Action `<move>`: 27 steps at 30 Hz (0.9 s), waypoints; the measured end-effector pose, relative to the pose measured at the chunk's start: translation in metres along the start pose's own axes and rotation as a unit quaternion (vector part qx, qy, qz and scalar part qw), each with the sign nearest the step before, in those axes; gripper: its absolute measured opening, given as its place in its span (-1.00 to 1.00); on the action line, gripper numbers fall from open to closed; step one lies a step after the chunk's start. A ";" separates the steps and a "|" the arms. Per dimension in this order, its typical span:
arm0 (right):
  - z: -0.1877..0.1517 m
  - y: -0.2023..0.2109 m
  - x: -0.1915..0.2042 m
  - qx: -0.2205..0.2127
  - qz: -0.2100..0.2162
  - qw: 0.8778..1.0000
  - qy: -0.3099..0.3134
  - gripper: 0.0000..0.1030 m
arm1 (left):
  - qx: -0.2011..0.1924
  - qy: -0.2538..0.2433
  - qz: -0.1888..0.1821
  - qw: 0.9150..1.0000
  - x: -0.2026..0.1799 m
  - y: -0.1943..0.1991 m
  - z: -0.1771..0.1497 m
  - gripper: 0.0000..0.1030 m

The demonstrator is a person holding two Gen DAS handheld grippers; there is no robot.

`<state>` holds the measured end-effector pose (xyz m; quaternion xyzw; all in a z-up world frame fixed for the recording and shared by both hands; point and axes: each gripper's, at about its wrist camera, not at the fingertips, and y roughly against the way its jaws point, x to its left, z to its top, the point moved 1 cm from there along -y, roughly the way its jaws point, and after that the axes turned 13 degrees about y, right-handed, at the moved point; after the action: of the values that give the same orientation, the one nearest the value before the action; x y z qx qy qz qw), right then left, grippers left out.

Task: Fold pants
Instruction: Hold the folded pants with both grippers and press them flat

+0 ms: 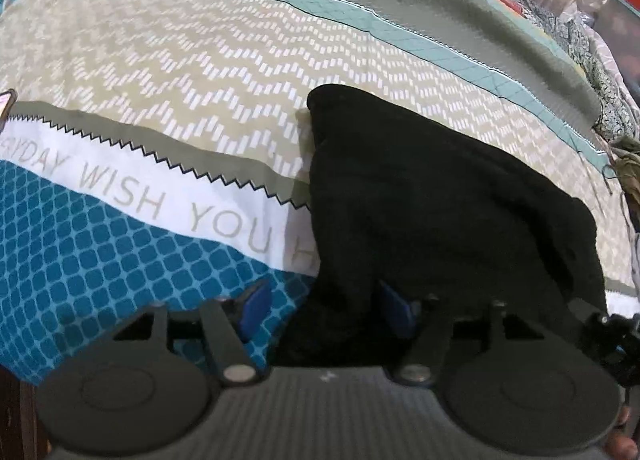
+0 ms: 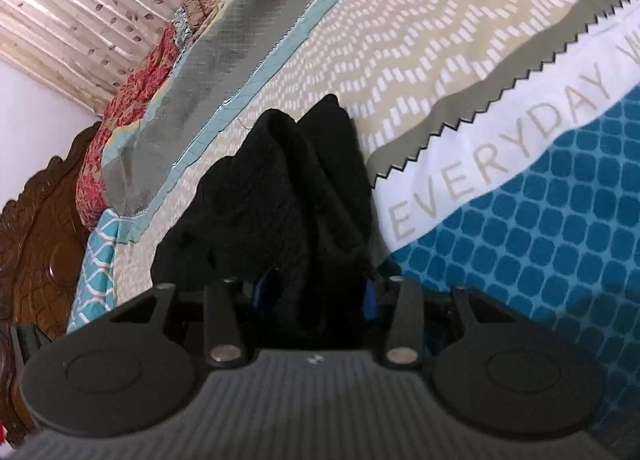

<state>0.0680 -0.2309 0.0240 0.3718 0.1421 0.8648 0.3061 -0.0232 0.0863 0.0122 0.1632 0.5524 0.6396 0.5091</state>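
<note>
The black pants (image 2: 280, 188) hide the right claw's (image 2: 316, 296) blue pads; the bedsheet (image 1: 140, 244) lettering is cut off

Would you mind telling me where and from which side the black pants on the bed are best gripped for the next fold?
Judging from the left wrist view, grip the black pants at the far rounded end, coming from the patterned bedspread side. That end lies flat and free with bare cover beside it, whereas the near part is bunched.

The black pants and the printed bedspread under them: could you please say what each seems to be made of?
Black pants: soft matte knit, perhaps fleece; faint ribbed texture, limp bunched folds.
Printed bedspread: thin woven cloth, probably cotton; flat matte print, fine grid weave.
</note>
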 end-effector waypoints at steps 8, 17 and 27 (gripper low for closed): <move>-0.011 -0.005 0.001 -0.012 0.012 1.000 -0.021 0.05 | -0.021 -0.024 0.019 0.999 0.000 0.004 -0.008 0.46; -0.016 0.005 -0.005 -0.016 0.026 0.999 -0.029 0.07 | -0.030 -0.034 0.026 0.999 0.001 0.003 -0.009 0.61; -0.021 0.007 -0.002 -0.022 0.027 0.999 -0.033 0.08 | -0.033 -0.038 0.026 0.998 0.003 0.003 -0.010 0.67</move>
<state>0.0507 -0.2378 0.0121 0.3968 0.1026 0.8628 0.2958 -0.0333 0.0842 0.0104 0.1845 0.5068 0.6643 0.5176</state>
